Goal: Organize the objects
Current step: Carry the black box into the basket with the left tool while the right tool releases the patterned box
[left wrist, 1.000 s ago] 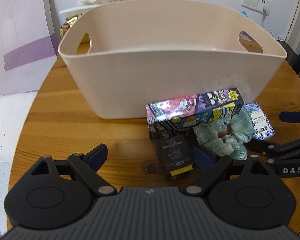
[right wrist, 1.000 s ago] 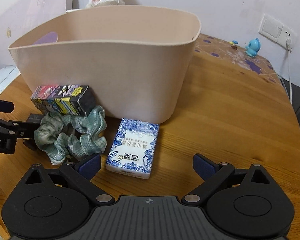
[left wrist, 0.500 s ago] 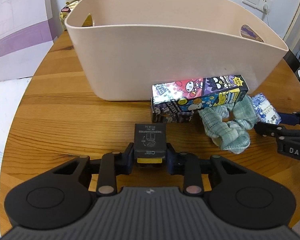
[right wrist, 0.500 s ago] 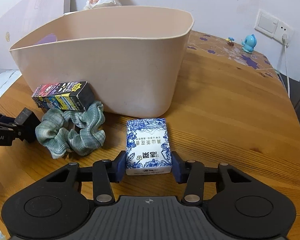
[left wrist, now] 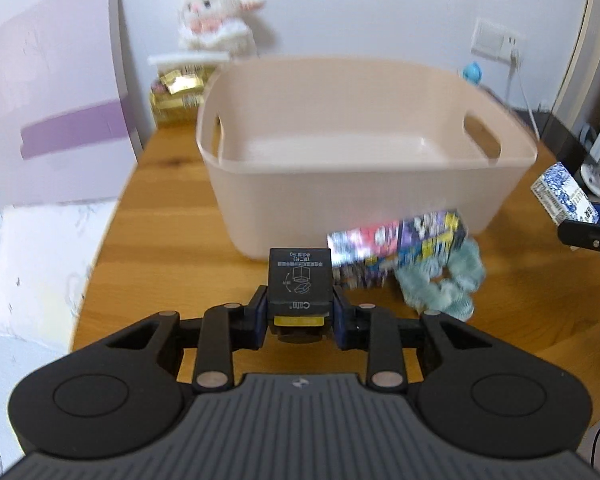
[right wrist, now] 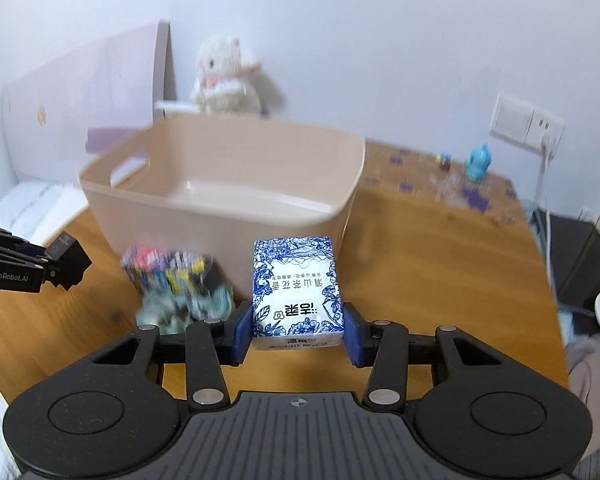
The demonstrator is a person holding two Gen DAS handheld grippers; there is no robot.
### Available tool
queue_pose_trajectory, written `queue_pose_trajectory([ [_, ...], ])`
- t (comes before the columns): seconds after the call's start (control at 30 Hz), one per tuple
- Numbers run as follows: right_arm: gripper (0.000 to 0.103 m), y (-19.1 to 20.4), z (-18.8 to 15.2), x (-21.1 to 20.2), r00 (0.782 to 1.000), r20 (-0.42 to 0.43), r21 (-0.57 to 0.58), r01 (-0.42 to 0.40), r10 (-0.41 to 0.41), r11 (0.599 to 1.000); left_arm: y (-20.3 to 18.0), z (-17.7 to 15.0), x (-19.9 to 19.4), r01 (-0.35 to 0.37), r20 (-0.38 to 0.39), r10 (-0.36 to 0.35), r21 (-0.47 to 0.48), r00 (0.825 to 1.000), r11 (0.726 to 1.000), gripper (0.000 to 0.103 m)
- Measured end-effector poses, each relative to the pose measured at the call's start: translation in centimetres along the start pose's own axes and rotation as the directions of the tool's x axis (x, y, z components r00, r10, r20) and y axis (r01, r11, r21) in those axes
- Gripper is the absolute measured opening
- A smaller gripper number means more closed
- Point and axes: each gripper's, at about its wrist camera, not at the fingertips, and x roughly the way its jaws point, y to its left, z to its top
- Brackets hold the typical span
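My left gripper [left wrist: 300,312] is shut on a small black box [left wrist: 300,280] and holds it above the table, in front of the beige plastic basket [left wrist: 364,184]. My right gripper [right wrist: 298,328] is shut on a blue-and-white tissue pack [right wrist: 296,288], lifted in front of the basket [right wrist: 228,216]. A colourful cartoon box [left wrist: 396,244] and a green scrunchie [left wrist: 444,280] lie on the wooden table against the basket's front wall. The basket looks empty inside. The tissue pack also shows in the left wrist view [left wrist: 560,192], and the black box in the right wrist view [right wrist: 66,260].
A white plush toy [left wrist: 216,12] and gold packets [left wrist: 176,92] stand behind the basket. A lilac board [left wrist: 48,112] leans at the left. A small blue figurine [right wrist: 476,162] and a wall socket [right wrist: 524,124] are at the far right. The round table's edge [left wrist: 100,248] drops off at the left.
Both grippers closed on their objects and lifted them off the table. The views now sit higher and look down into the basket.
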Motion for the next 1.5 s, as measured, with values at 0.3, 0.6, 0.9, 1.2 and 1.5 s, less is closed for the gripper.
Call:
queue_pose_trajectory([
  [0.3,0.043,-1.1,5.3,-1.9,0.991,0.132,0.009,0.007,-0.008,1.0,-0.7,5.8,-1.9,-0.063,0.117,0.059,0.031,0.991,0.998,0.034],
  [0.6,0.043,0.1,9.5,0.7,0.988,0.152,0.008,-0.001,-0.001,1.0,-1.6,10.4,1.5,-0.083,0.105,0.078,0.042,0.991,0.996,0.034],
  [0.9,0.043,1.2,10.0,7.2,0.999,0.032,-0.003,0.014,-0.014,1.0,-2.8,12.1,7.7,-0.101,-0.002,0.101,0.046,0.995,0.994,0.034],
  [1.2,0.043,2.3,9.2,11.2,0.997,-0.063,-0.044,0.034,-0.037,0.998,-2.7,11.5,11.7,-0.123,-0.105,0.128,0.047,0.986,0.991,0.034],
  [1.5,0.069,2.0,9.0,9.4,0.999,-0.004,-0.04,0.031,-0.031,0.999,-1.8,11.5,9.6,-0.133,-0.069,0.133,0.006,0.989,0.991,0.072],
])
